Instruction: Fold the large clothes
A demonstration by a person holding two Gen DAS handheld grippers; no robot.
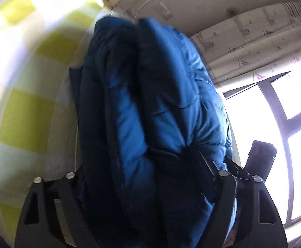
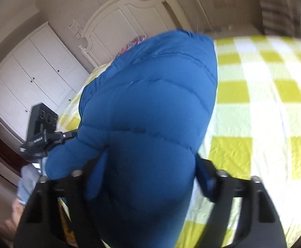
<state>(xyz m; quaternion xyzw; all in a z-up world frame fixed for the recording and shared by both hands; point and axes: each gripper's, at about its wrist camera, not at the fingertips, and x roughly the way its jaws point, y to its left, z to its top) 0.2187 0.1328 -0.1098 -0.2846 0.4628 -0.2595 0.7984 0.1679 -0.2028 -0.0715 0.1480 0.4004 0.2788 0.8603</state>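
Beyond jacket [image 1: 150,113], window [image 1: 274,124] leftward only

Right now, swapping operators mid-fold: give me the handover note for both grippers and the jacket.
Left gripper: jaws closed around a thick bundle of the blue puffer jacket, dark lining side showing in its wrist view.
Right gripper: jaws closed around the jacket's quilted outer side.
Jacket: bunched between the two grippers, over the yellow-and-white checked bedspread. Whether its far end rests on the bed cannot be told; both views are blurred.
Done: the jacket is gathered and gripped on both sides.
Left: probably lay it flat on the bedspread, finish the folds, then release.
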